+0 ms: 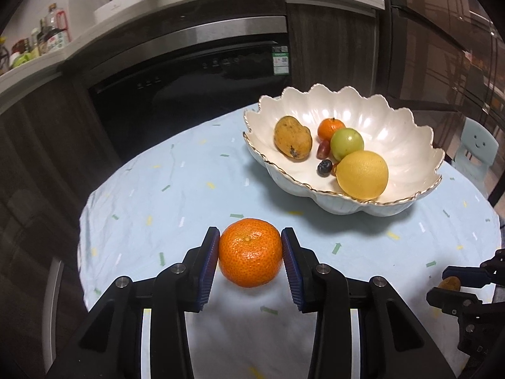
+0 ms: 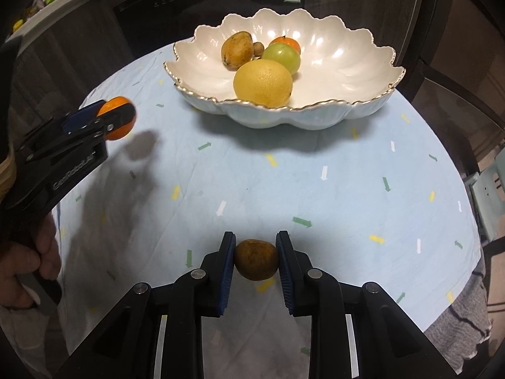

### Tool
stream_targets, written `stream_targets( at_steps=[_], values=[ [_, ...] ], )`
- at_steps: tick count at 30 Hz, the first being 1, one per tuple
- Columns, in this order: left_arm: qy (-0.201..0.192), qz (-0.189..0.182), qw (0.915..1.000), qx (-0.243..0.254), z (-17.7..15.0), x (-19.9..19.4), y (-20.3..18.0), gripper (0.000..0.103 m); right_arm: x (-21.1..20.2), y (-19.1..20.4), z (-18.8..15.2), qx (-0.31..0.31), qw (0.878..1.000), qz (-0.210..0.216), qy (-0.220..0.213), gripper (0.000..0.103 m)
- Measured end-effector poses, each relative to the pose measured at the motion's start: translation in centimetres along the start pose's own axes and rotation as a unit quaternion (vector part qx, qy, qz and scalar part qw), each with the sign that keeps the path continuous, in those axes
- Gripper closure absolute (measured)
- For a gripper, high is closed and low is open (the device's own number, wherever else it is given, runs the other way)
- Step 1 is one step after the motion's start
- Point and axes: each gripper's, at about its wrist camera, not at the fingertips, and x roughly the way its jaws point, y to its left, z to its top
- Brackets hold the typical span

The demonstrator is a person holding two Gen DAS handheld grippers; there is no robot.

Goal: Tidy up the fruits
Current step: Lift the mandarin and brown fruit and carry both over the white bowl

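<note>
My left gripper [image 1: 250,243] is shut on an orange mandarin [image 1: 250,252], held above the table; it also shows in the right wrist view [image 2: 118,120]. My right gripper [image 2: 256,252] is shut on a small brown fruit [image 2: 256,259], also seen at the right edge of the left wrist view [image 1: 449,283]. The white scalloped bowl [image 1: 407,145] [image 2: 347,63] stands at the far side of the table. It holds a yellow lemon [image 1: 362,174], a green fruit [image 1: 346,143], a mango [image 1: 292,137], a small orange [image 1: 329,128] and small dark fruits [image 1: 324,167].
The round table has a light blue cloth [image 2: 315,189] with arrow marks. A dark oven front [image 1: 189,94] and a counter with bottles [image 1: 47,38] stand behind it. A pale blue chair [image 1: 476,148] is at the far right. The table edge curves close on the left.
</note>
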Motion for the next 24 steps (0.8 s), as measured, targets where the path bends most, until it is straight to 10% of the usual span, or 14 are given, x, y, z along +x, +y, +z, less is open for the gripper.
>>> stream_targets(
  at_steps=[24],
  values=[
    [-0.006, 0.071, 0.9890, -0.130, 1.9, -6.5, -2.8, 0.064, -3.6, -5.1, 3.4, -0.027, 0.996, 0.057, -0.063, 0.076]
  ],
)
